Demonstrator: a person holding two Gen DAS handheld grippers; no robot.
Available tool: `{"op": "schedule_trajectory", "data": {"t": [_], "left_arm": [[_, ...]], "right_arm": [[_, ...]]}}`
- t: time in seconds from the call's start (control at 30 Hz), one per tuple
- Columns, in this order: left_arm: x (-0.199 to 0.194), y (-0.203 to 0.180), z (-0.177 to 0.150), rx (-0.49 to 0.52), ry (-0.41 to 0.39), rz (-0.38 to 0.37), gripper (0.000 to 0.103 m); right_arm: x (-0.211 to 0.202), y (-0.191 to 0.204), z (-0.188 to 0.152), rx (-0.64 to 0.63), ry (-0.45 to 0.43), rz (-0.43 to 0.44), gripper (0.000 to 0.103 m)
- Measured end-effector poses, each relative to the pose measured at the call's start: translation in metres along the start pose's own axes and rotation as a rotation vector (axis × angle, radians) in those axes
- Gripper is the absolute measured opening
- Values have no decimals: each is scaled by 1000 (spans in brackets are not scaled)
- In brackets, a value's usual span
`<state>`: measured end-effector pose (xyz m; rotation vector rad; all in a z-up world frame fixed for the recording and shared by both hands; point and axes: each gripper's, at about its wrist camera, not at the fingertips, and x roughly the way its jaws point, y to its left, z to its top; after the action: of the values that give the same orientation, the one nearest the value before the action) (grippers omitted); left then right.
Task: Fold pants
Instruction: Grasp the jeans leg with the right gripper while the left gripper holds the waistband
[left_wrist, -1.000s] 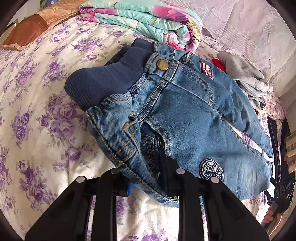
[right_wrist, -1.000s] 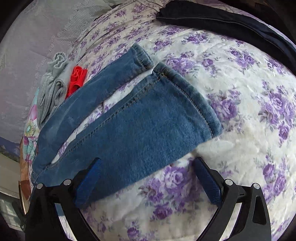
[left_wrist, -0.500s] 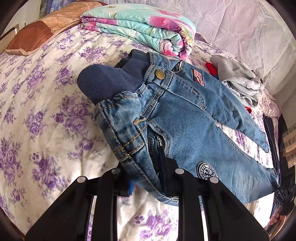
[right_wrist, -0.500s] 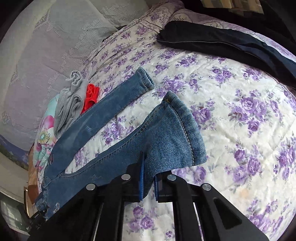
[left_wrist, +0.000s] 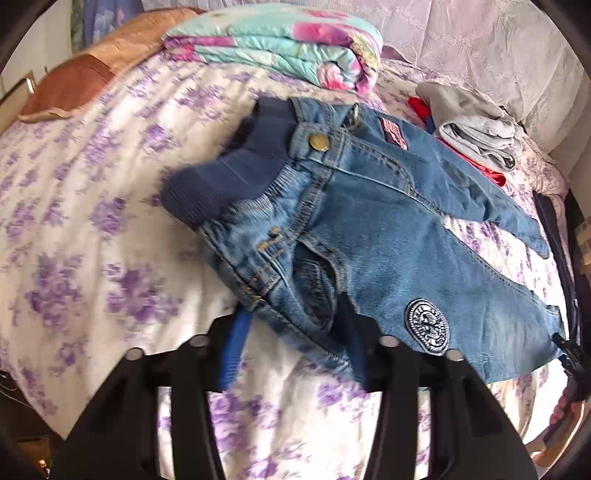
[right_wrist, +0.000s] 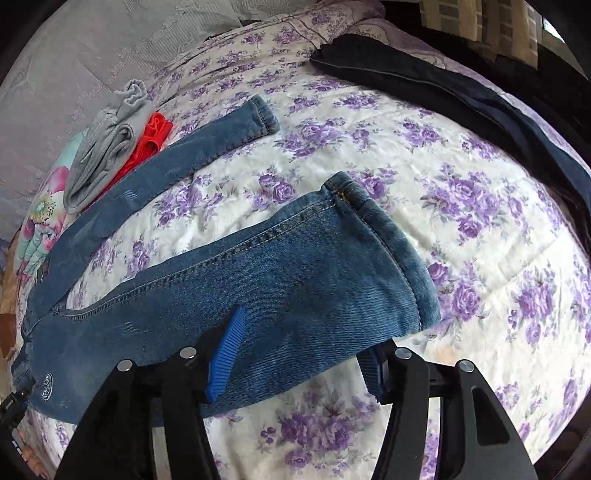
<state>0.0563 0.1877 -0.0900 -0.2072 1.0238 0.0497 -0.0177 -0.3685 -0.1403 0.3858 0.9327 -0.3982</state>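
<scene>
Small blue denim jeans (left_wrist: 388, 221) with dark ribbed waistband lie flat on the bed with the white quilt printed in purple flowers (left_wrist: 92, 229), front side up, 2 legs spread apart in a V.

Left tongs (left_wrist: 291, 343): released, jaws spread wide, blue ribbed pad (left_wrist: 232, 350) visible on the left finger. Waist/hip corner of the jeans sits in the gap between the fingers, resting on the quilt. Can't tell if either pad touches the denim. View is motion-blurred. Brass button (left_wrist: 319, 142) and round embroidered patch (left_wrist: 428, 326) on the near thigh both visible.

Right tongs (right_wrist: 299, 354): released, jaws wide apart. Near leg's lower section (right_wrist: 295, 280) lies across the gap, hem (right_wrist: 391, 243) pointing away to the right. Left blue pad (right_wrist: 225, 354) lies over the denim, right pad (right_wrist: 371, 373) sits at the leg's lower edge. No pinch on the fabric. Far leg (right_wrist: 166, 162) runs out flat, well apart from the near one.

Other items on the bed: folded teal-and-pink floral blanket (left_wrist: 280, 48) beyond the waistband, folded grey garment (right_wrist: 107, 144) on top of a red garment (right_wrist: 151, 140) just beside the far leg, dark navy garment (right_wrist: 443, 92) along the far edge, brown pillow (left_wrist: 66, 88) at the far left corner.
</scene>
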Motion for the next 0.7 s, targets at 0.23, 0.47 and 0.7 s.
{"op": "schedule_trajectory", "data": {"t": [0.23, 0.47, 0.7], "left_arm": [[-65, 29, 11, 6, -141, 109, 72], [-24, -37, 91, 208, -58, 15, 84], [99, -73, 116, 293, 207, 54, 1]], "right_arm": [[-54, -11, 25, -8, -173, -119, 71], [-60, 112, 69, -296, -112, 219, 79], [2, 269, 84, -568, 42, 337, 46]]}}
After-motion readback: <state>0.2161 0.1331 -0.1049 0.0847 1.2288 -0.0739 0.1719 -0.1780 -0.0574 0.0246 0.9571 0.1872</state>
